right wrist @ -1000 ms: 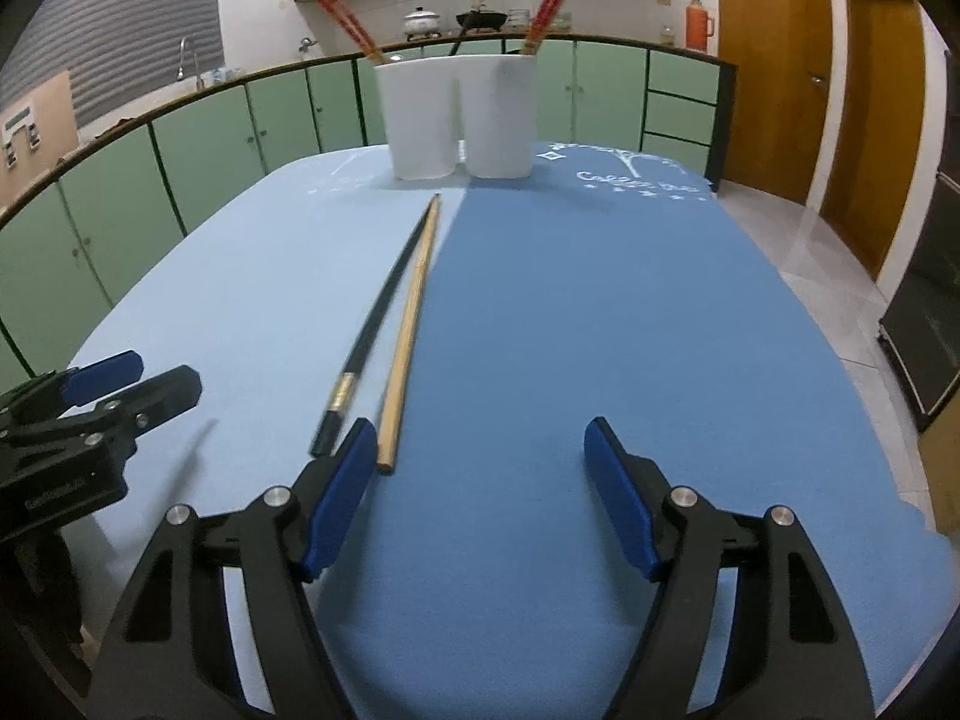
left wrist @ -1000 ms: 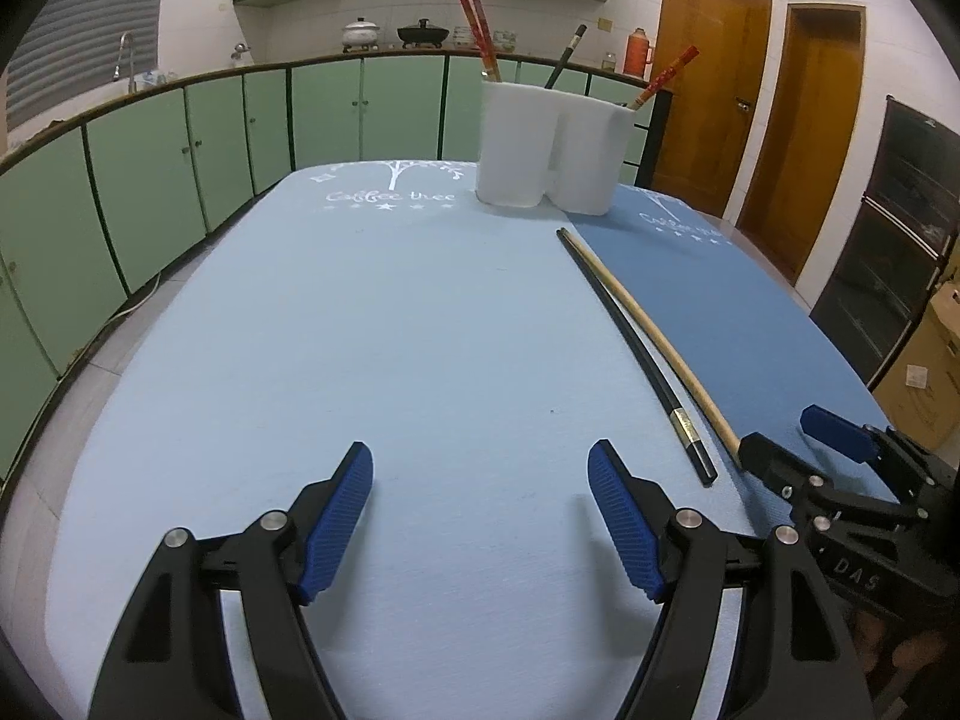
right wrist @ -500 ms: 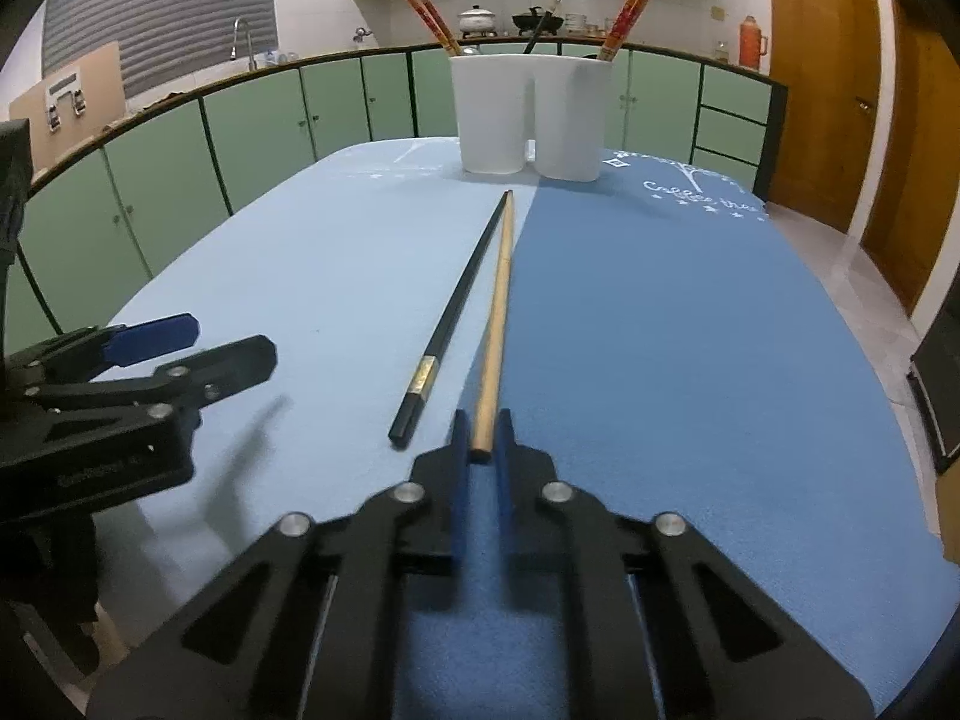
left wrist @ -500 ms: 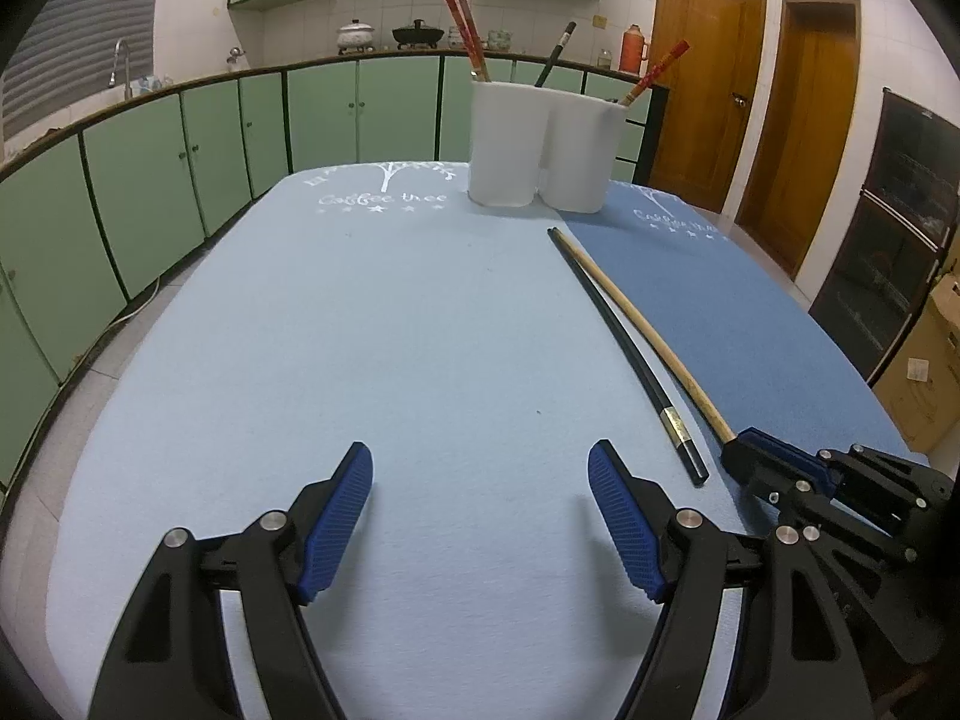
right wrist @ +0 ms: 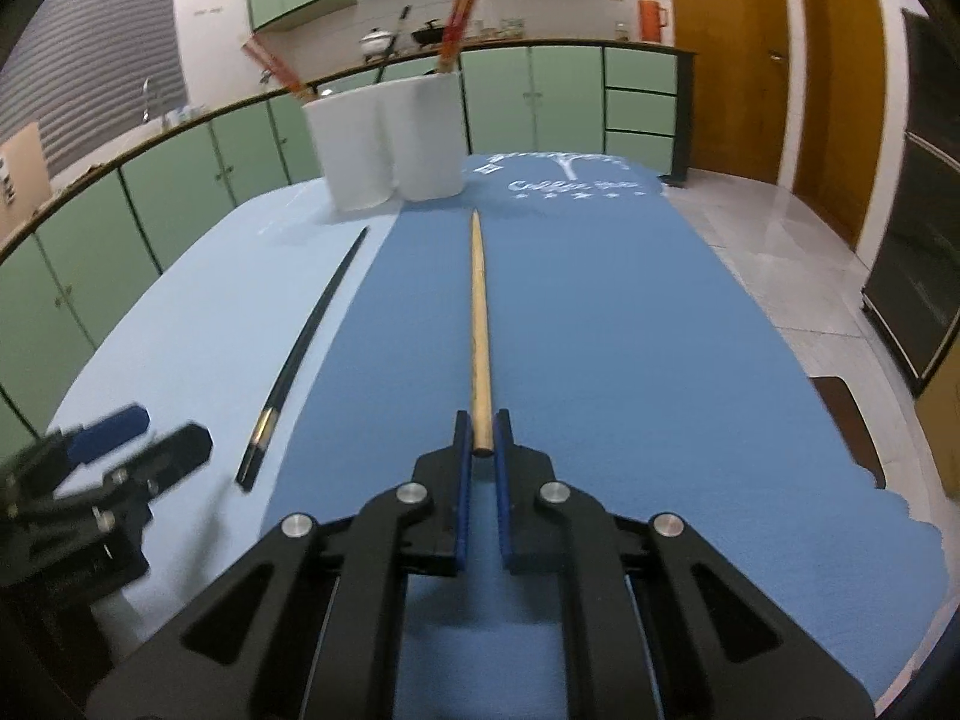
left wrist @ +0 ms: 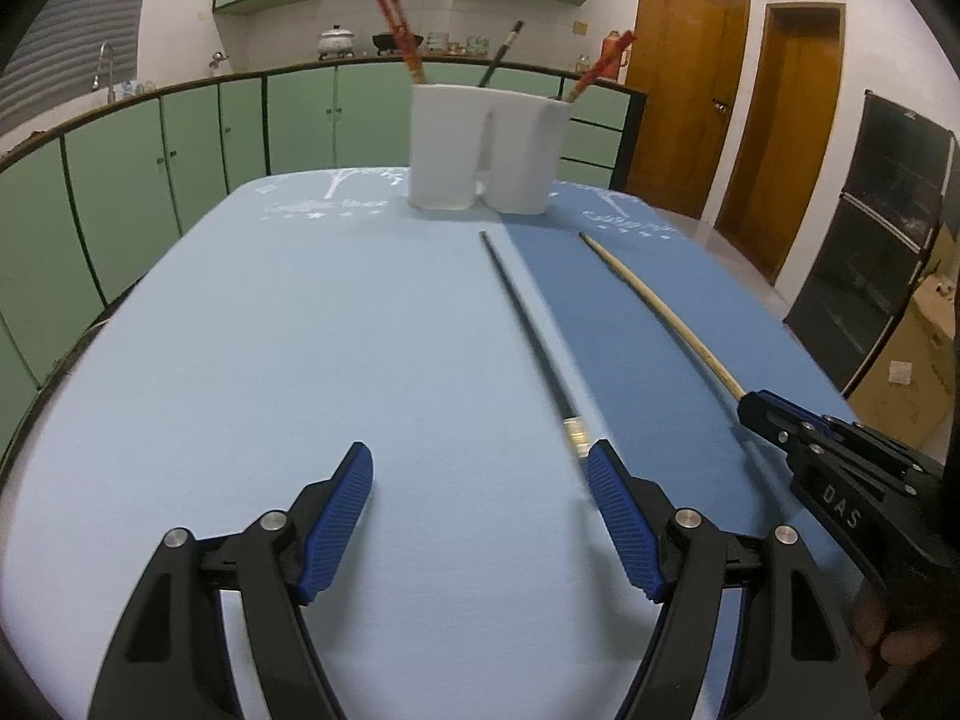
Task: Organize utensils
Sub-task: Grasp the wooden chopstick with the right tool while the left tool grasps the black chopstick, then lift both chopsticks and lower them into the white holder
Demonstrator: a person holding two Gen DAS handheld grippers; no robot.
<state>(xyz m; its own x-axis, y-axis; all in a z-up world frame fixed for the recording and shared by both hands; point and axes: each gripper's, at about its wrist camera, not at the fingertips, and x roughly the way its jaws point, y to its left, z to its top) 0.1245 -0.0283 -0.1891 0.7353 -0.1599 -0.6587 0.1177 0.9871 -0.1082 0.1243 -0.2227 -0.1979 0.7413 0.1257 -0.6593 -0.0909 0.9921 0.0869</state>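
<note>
Now the right tongs (right wrist: 482, 441) are clamped on the near end of the wooden chopstick (right wrist: 478, 312), which points toward the white utensil holder (right wrist: 390, 141) at the far end of the desk (right wrist: 630, 324). Beside it, apart, the black chopstick (left wrist: 531, 336) lies on the cloth, its near end probably just at one blue pad of the left tongs (left wrist: 480, 516), which stand wide apart and empty.

The table wears a pale blue cloth (left wrist: 300, 330) beside a darker blue one (right wrist: 600, 330), each printed with a white tree and lettering. A black chopstick (right wrist: 312, 330) with a gold band lies near a tan wooden chopstick (right wrist: 479, 312). The holder (left wrist: 486, 147) is white, with red chopsticks (left wrist: 399, 30) inside.
</note>
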